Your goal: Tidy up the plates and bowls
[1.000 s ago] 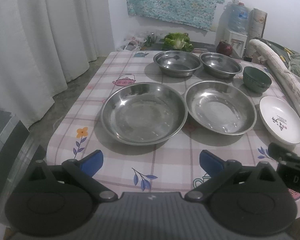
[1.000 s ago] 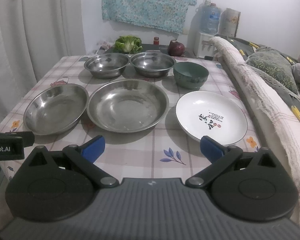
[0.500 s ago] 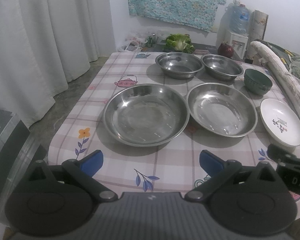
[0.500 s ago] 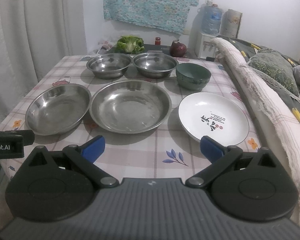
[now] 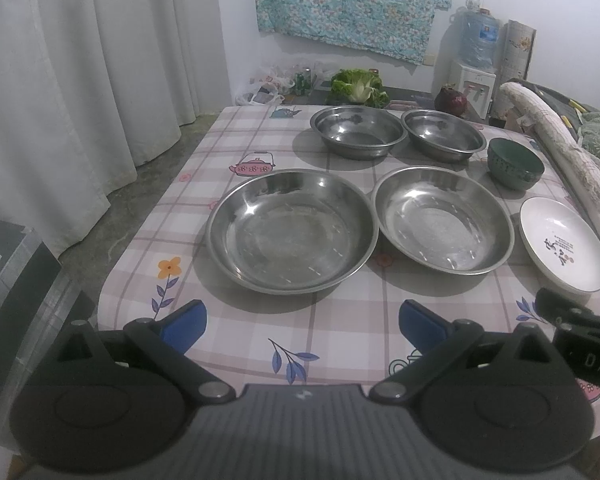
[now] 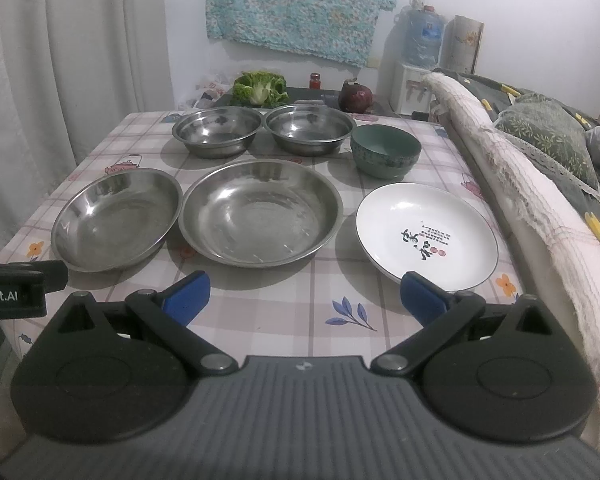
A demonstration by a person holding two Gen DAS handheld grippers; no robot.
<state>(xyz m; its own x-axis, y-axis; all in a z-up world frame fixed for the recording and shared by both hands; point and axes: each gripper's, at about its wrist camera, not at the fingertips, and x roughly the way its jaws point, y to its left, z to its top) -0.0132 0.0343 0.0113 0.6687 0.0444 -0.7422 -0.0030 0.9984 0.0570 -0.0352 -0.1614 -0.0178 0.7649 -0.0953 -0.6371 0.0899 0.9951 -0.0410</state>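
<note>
Though round — white plate [image 6: 426, 236] rim-up, flat.

Plates [image 6: 260, 220], bowls [image 6: 385, 151] upright, apart

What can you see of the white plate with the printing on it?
The white plate is a shallow round dish, ceramic by its gloss, with a thin dark rim line and black characters with red marks printed right of centre. It lies flat and empty on the checked tablecloth, front right, near the green bowl. No tool touches it.
</note>
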